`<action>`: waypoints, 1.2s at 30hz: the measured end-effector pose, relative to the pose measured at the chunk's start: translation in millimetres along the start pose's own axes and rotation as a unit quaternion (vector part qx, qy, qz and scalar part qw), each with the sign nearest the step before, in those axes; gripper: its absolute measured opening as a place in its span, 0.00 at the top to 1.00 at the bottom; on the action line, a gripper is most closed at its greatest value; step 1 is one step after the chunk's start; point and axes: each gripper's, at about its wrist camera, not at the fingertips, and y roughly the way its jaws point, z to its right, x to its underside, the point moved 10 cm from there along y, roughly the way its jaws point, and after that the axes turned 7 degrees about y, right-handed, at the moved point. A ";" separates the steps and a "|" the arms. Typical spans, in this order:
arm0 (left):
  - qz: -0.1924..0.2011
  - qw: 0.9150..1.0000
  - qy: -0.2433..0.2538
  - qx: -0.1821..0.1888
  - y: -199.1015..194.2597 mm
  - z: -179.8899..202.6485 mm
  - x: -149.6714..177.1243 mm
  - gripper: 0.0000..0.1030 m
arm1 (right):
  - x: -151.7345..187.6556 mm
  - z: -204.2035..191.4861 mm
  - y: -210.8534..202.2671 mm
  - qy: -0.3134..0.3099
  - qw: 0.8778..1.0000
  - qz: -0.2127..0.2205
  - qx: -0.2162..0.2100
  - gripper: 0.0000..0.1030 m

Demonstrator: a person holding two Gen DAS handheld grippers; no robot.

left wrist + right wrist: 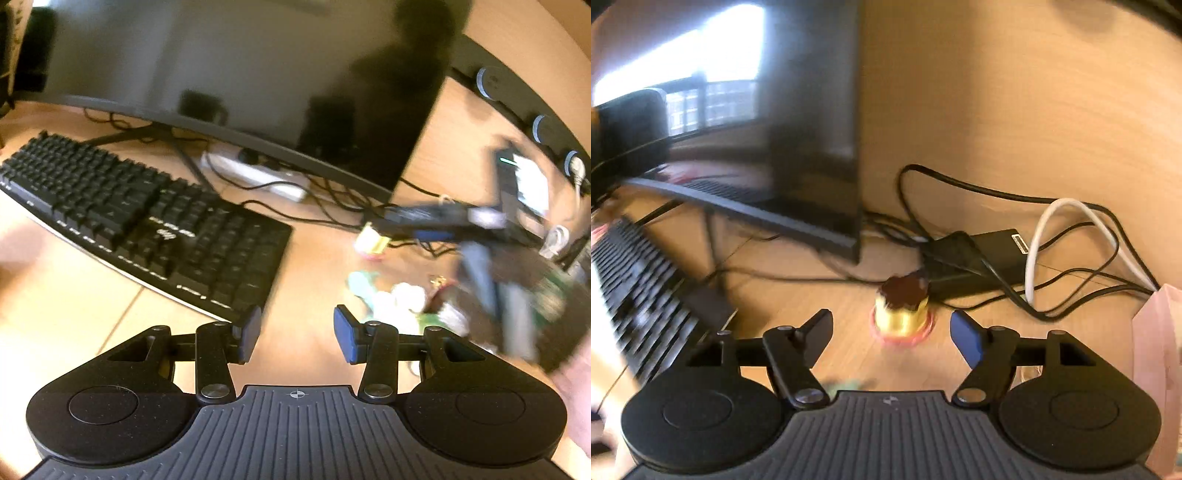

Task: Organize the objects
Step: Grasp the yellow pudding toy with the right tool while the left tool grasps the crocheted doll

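Note:
A small yellow toy (901, 312) with a dark brown top and a pink base stands on the wooden desk. My right gripper (892, 332) is open, and the toy sits just beyond its fingertips, in line with the gap and touching neither pad. My left gripper (297, 332) is open over bare desk with nothing between its fingers. In the left wrist view, a blurred yellow object (371, 238) lies ahead to the right, with several small green and white items (391, 295) nearer. A dark, blurred shape with a blue part (436, 221) hangs over them.
A black keyboard (147, 221) lies on the left in front of a dark monitor (240, 74). A white power strip (258, 173) and cables sit under the monitor. A black power adapter (975, 266), black cables and a white cable (1034, 240) lie behind the toy. A pink object (1156, 350) stands at the right edge.

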 end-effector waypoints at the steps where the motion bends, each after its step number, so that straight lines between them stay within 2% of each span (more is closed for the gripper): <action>1: 0.000 1.000 0.005 0.002 -1.9 4.8 1.1 0.54 | -4.0 -0.4 15.7 0.016 1.000 -0.017 0.008 0.31; 3: 0.004 1.000 0.016 0.002 -8.8 13.7 3.9 0.54 | -8.3 3.2 40.3 0.036 0.998 -0.037 0.032 0.33; 6: 0.009 1.000 0.016 0.001 -18.4 20.7 8.5 0.54 | -3.7 0.6 70.7 0.044 0.995 -0.078 0.050 0.59; 8: 0.002 1.000 0.012 -0.002 -19.7 23.7 13.8 0.54 | -0.9 4.0 60.8 0.050 0.995 -0.077 0.040 0.59; 10: -0.011 1.000 0.014 -0.003 -16.5 29.6 20.9 0.54 | -1.4 7.4 25.3 0.047 0.998 -0.051 0.010 0.59; 13: -0.034 0.999 0.037 0.010 -6.3 53.4 35.6 0.54 | 2.9 20.7 -54.5 0.020 0.999 -0.003 -0.029 0.59; 15: -0.050 0.997 0.056 0.031 2.4 78.7 45.9 0.54 | 16.7 39.5 -100.6 0.001 1.000 0.011 -0.029 0.59; 18: -0.068 0.992 0.092 0.062 16.6 123.2 57.0 0.54 | 59.0 76.4 -146.8 -0.016 1.000 -0.008 -0.011 0.59; 22: -0.063 0.984 0.145 0.087 37.3 180.6 57.6 0.54 | 126.5 132.3 -168.8 0.002 0.998 -0.055 0.004 0.59; 26: -0.046 0.977 0.202 0.057 52.5 210.6 44.0 0.54 | 153.7 169.6 -172.8 0.043 0.997 -0.055 0.017 0.58; 27: -0.035 0.975 0.215 0.050 53.3 214.4 39.1 0.52 | 155.3 176.5 -174.8 0.055 0.997 -0.052 0.016 0.56; 28: -0.023 0.972 0.230 0.039 55.2 215.8 33.9 0.52 | 155.8 181.3 -179.8 0.064 0.997 -0.045 0.012 0.46; 29: -0.018 0.968 0.247 0.028 60.0 215.6 30.3 0.52 | 154.5 183.8 -184.2 0.066 0.997 -0.036 0.013 0.41; 31: -0.031 0.959 0.281 0.002 77.0 209.7 25.5 0.51 | 158.4 191.3 -198.7 0.067 0.997 -0.018 0.016 0.32; 33: -0.063 0.951 0.303 -0.013 99.5 200.2 20.6 0.51 | 164.1 196.9 -208.7 0.073 0.997 -0.020 0.007 0.32; 35: -0.096 0.947 0.306 -0.020 120.1 190.2 18.7 0.48 | 175.0 200.1 -211.2 0.074 0.997 -0.024 0.009 0.31; 36: -0.103 0.947 0.304 -0.012 126.2 188.8 18.6 0.46 | 180.1 201.6 -212.5 0.072 0.997 -0.026 0.011 0.31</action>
